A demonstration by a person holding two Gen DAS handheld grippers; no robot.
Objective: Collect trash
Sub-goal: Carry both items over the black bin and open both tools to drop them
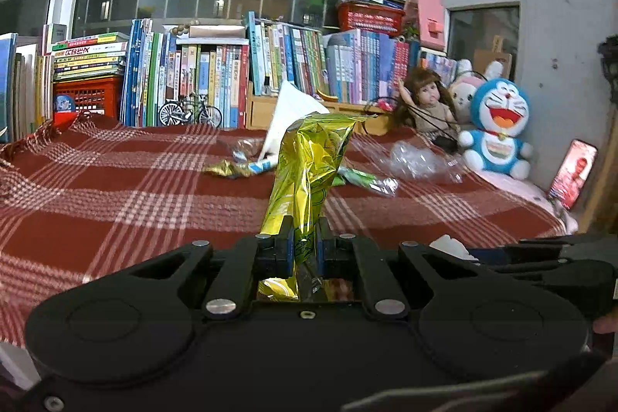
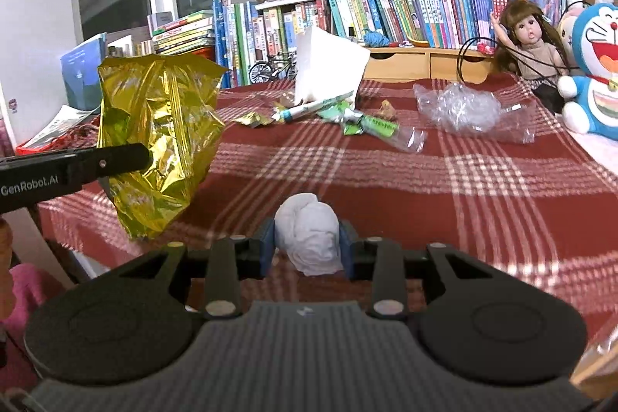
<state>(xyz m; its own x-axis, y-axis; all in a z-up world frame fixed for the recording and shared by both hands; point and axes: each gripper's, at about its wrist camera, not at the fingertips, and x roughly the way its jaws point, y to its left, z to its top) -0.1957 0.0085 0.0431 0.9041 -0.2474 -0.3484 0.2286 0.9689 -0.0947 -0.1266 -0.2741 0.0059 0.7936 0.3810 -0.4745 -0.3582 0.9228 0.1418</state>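
Gold foil bag (image 1: 305,180) hides litter behind, left tongs (image 1: 303,244) clamp it

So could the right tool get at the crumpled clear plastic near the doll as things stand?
Probably not yet: the right tool is shut on a white paper wad, so its jaws are occupied. The path over the plaid blanket to the clear plastic looks free.

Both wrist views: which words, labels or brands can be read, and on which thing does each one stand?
"GenRobot.AI": on the side of the left hand-held gripper, seen in the right wrist view.
Book spines: printed titles, too small and blurred to read.
Gold wrapper: no readable print.
Green wrappers: print too blurred to read.
Phone: screen shows a picture; no text readable.
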